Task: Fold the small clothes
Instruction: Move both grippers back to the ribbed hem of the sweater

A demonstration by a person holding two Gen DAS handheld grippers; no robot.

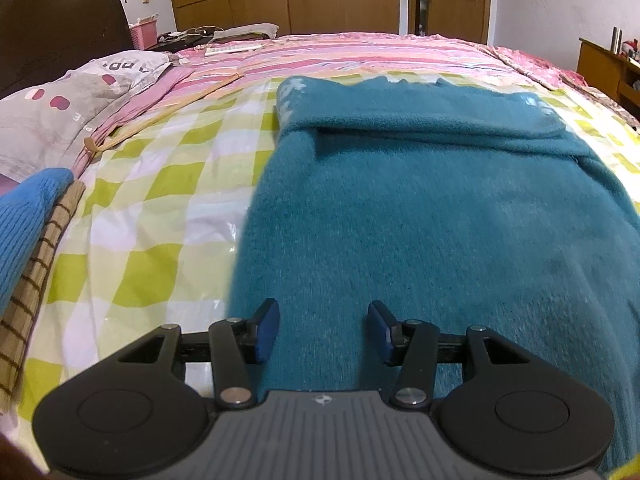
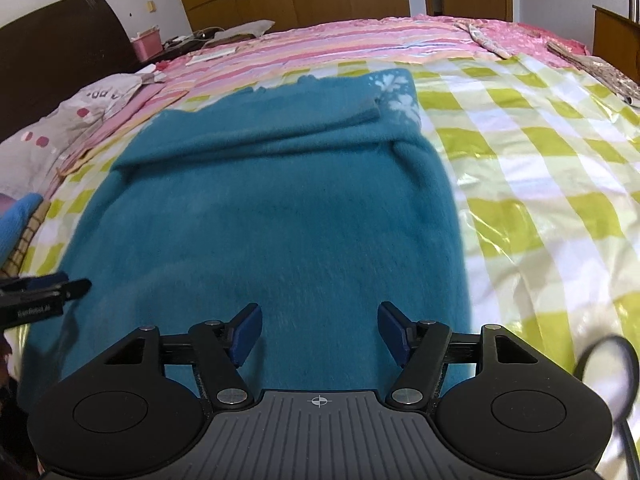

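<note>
Both the left gripper [image 1: 323, 330] and right gripper [image 2: 320, 332] hang released above the teal sweater's [image 1: 420, 208] near hem, its length running straight ahead.

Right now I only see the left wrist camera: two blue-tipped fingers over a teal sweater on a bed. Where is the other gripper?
Observer: The right gripper hangs over the near part of the same teal sweater, jaws open, with nothing between them.
Operator: Can that camera see my gripper?
Observer: Yes. The left gripper pokes in at the left edge of its picture, above the sweater's left side.
Operator: Is anything else close to the right one?
Observer: A black cable loop shows, blurred, at the lower right of its picture, over the checked sheet.
</note>
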